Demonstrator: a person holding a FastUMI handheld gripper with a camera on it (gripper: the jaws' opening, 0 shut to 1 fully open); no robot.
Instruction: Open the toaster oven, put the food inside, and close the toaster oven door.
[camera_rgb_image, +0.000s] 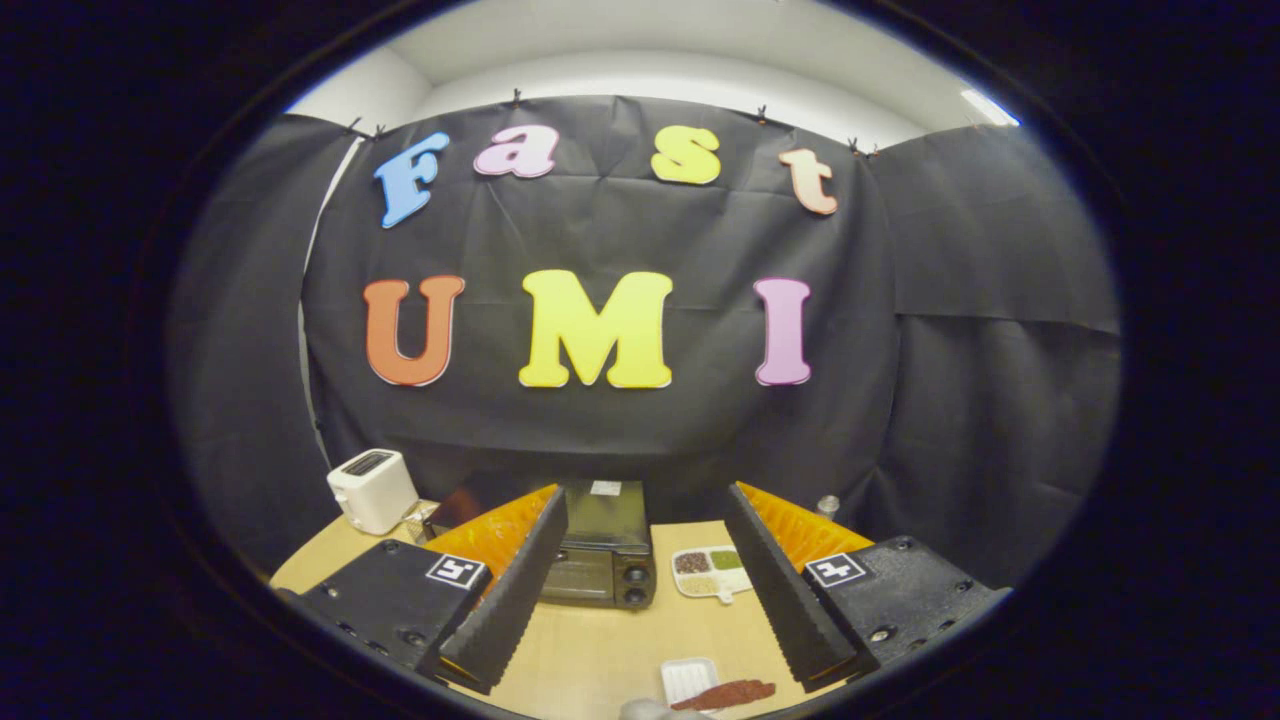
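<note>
Legible markings, apart from the booth wall's lettering:

1. Square black-and-white fiducial tag on the top of the claw (640, 590) body, left finger side. A coded pattern, no letters or numbers.
2. Matching square fiducial tag on the right finger side. Same kind, different pattern.
3. Small pale sticker on top of the toaster oven (603, 545), beyond the spread fingers. Too small to read.

The gripper (640, 580) sits low in the frame, centre bottom, its two fingers (515, 590) spread wide apart and angled outward like a V. Nothing is between them and nothing is touched. Each finger's mount carries a square marker.
</note>
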